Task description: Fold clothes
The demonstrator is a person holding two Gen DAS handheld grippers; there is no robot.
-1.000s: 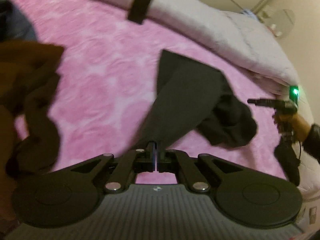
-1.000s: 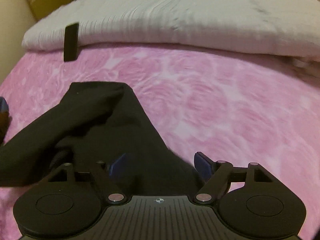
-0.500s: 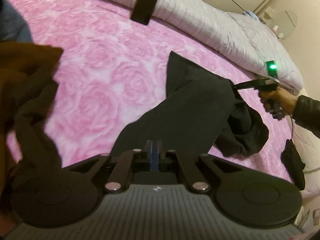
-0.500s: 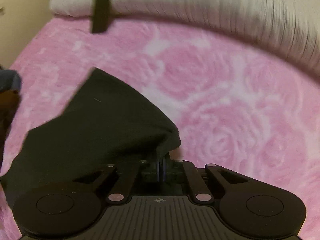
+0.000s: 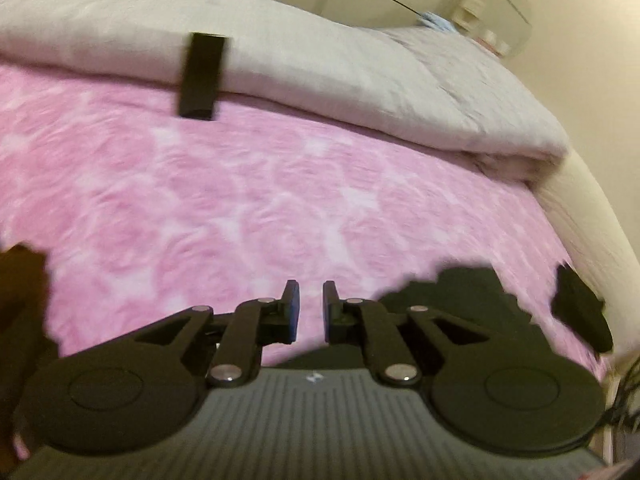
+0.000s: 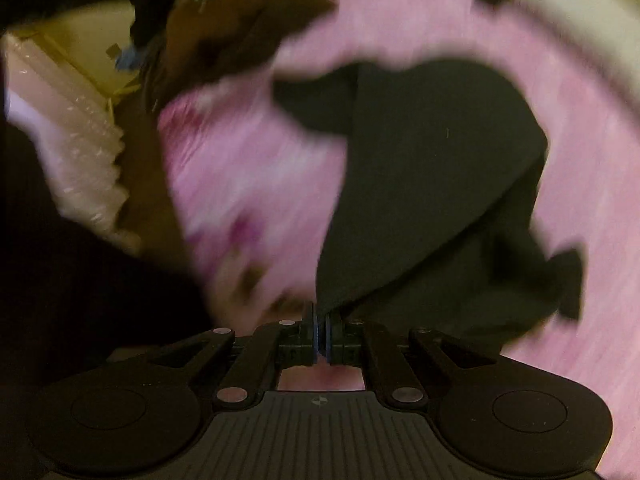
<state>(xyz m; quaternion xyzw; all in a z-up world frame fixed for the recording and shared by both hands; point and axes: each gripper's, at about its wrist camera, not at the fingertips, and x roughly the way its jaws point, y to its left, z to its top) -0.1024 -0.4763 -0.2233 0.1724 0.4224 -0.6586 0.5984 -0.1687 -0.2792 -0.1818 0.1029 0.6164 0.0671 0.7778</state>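
A black garment (image 6: 432, 184) lies on the pink rose-patterned bedspread (image 6: 248, 176). My right gripper (image 6: 321, 320) is shut on an edge of the black garment, which stretches up and right from the jaws. In the left wrist view my left gripper (image 5: 307, 300) is open a small way and empty, above the bedspread (image 5: 240, 200). A part of the black garment (image 5: 460, 292) shows low on the right, beside the left gripper's right finger. The right wrist view is blurred.
A folded white duvet (image 5: 320, 60) lies along the far side of the bed, with a black rectangular object (image 5: 202, 76) on its edge. A brown garment (image 5: 20, 292) is at the left; a small black item (image 5: 580, 312) at the right edge. Brown clothes (image 6: 224, 28) are piled at the top of the right wrist view.
My left gripper has opened and let go of the black garment, and swung to face the duvet. My right gripper stays shut on the garment and has turned sharply left.
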